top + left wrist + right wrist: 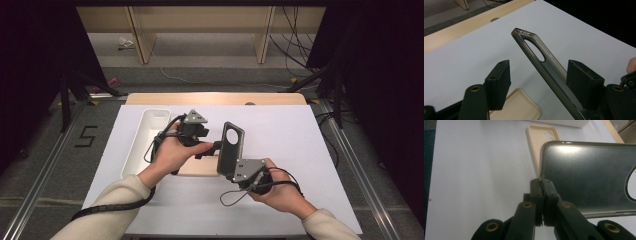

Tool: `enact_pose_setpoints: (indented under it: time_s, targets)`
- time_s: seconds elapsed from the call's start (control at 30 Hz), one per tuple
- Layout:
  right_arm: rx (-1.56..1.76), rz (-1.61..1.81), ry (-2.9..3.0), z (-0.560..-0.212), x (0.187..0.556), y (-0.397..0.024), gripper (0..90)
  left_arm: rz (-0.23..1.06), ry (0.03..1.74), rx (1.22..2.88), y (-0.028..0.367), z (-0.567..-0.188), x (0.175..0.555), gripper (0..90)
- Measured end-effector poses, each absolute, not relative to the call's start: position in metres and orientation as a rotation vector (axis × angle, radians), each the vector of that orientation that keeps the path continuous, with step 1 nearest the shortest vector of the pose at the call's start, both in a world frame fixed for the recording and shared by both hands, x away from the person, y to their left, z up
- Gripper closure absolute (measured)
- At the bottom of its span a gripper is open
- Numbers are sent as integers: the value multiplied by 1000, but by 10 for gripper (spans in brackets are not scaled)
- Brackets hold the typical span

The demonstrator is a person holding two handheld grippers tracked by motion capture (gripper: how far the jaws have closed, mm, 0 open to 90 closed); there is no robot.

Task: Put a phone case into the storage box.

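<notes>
Dark phone case (231, 147) held upright above the white table (280, 135), its edge clamped in the right gripper (541, 185), left gripper (537, 80) spread apart around it untouched, beige case (516, 107) laid flat beneath, white tray (145, 137) at left.

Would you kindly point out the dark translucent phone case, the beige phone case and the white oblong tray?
dark translucent phone case (589, 177), right gripper view, flat back panel
beige phone case (517, 107), left gripper view, inner face
white oblong tray (131, 157), high view, left wall
</notes>
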State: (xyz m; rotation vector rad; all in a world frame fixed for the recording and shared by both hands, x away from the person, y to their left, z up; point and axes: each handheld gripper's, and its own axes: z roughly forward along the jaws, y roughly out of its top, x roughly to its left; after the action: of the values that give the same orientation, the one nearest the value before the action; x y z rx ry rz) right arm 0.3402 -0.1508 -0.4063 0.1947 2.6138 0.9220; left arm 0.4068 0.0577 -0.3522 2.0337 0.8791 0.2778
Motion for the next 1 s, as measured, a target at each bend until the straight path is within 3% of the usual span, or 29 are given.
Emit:
enact_pose_setpoints:
  time_s: [0.4, 1.0]
  targets:
    - [166, 895, 2623, -410, 339, -143, 890, 228, 972, 2045, 42, -364, 441, 412]
    - [137, 863, 2626, -412, 340, -135, 890, 180, 1067, 2035, 41, -372, 456, 469]
